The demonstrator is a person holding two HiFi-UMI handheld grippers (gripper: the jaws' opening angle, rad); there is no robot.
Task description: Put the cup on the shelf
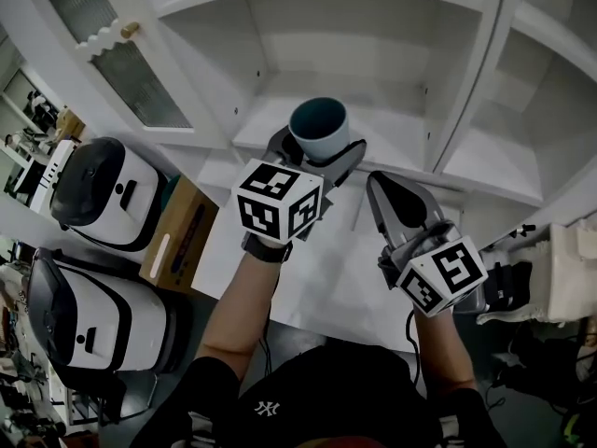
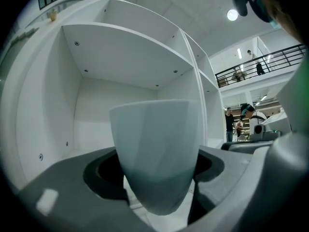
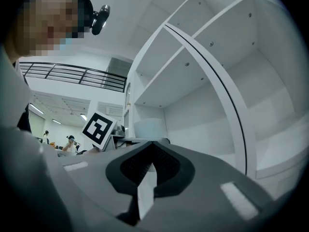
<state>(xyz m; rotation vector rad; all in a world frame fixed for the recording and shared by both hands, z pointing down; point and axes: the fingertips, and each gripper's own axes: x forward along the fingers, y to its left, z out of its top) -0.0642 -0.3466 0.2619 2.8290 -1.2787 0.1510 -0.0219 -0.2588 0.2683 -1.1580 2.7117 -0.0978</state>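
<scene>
Nearest the camera are the person's two forearms and a black shirt. Each arm ends in a marker cube, the left cube point(image 1: 277, 201) ahead of the right cube point(image 1: 443, 275).

The right gripper point(image 1: 381, 187) has its jaws pressed together with nothing between them. It sits beside and a little behind the left one, over the white counter point(image 1: 308, 278).

The left gripper point(image 1: 317, 155) pinches a pale blue cup point(image 1: 319, 129) by its lower body, upright with its mouth open to the camera. In the left gripper view the cup point(image 2: 154, 153) fills the gap between the jaws and hides most of the shelf board behind it. Whether its base touches the board cannot be told.

Beyond it stands the white shelf unit point(image 1: 392, 91) with bare compartments, split by an upright divider point(image 1: 466, 73). A glazed door point(image 1: 121, 63) swings out at the left.

Left of the counter are a cardboard box point(image 1: 182, 236) and two white appliances point(image 1: 103, 194). Dark shoes point(image 1: 508, 287) lie at the right, partly cut off.
</scene>
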